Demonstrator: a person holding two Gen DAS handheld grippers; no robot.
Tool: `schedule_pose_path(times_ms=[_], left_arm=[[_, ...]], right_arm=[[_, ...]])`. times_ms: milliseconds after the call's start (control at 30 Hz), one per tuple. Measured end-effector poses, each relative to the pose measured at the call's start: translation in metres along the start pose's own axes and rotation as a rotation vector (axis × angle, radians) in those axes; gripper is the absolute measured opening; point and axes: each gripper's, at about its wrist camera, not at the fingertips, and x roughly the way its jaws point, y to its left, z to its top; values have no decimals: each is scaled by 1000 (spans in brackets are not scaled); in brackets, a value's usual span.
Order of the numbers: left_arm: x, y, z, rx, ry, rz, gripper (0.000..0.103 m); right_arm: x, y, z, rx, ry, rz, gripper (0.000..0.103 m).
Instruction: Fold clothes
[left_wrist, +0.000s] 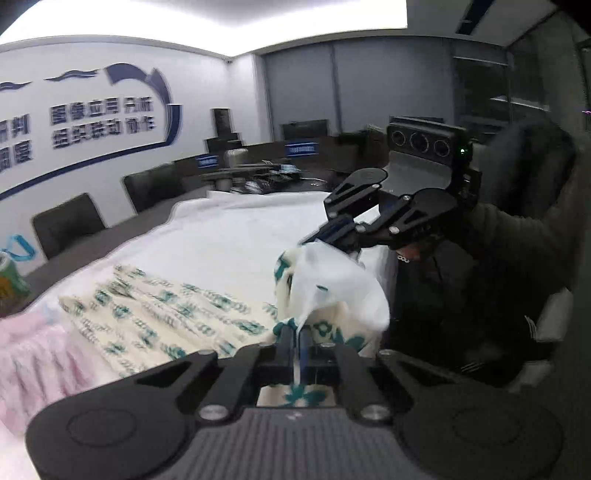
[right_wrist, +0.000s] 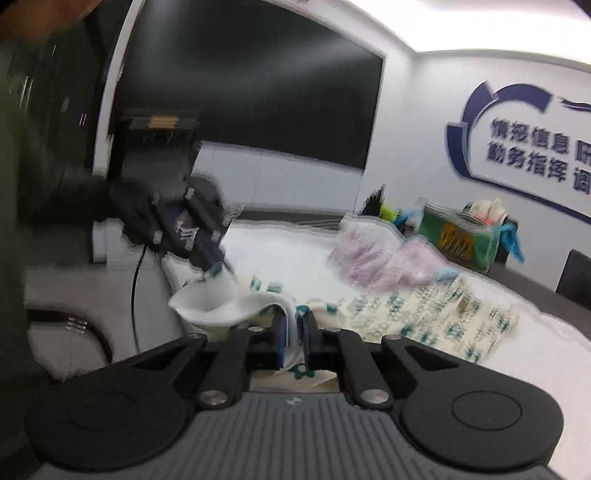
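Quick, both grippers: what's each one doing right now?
Left gripper: shut on the cream garment with teal print, pinching a lifted edge.
Right gripper: shut on the same garment's edge.

Patterned garment (left_wrist: 155, 314): lies on the covered table (left_wrist: 229, 236), lower centre of the left wrist view. Fluffy garment (left_wrist: 33, 354): at lower left, beside it. Chairs (left_wrist: 68, 225): behind the table, left. Storage bag (right_wrist: 461, 236): right wrist view, right of centre, behind the garments.

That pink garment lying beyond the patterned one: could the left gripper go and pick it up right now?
Probably not: the left gripper is shut on the patterned garment. The pink garment itself lies uncovered.
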Motion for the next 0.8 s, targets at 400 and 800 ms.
schedule_pose_path(times_ms=[400, 800], left_arm=[[27, 104, 20, -526, -28, 365, 66], [22, 23, -36, -371, -21, 294, 80]], right_arm=[[83, -129, 24, 329, 203, -457, 50], [60, -51, -35, 305, 238, -243, 72]])
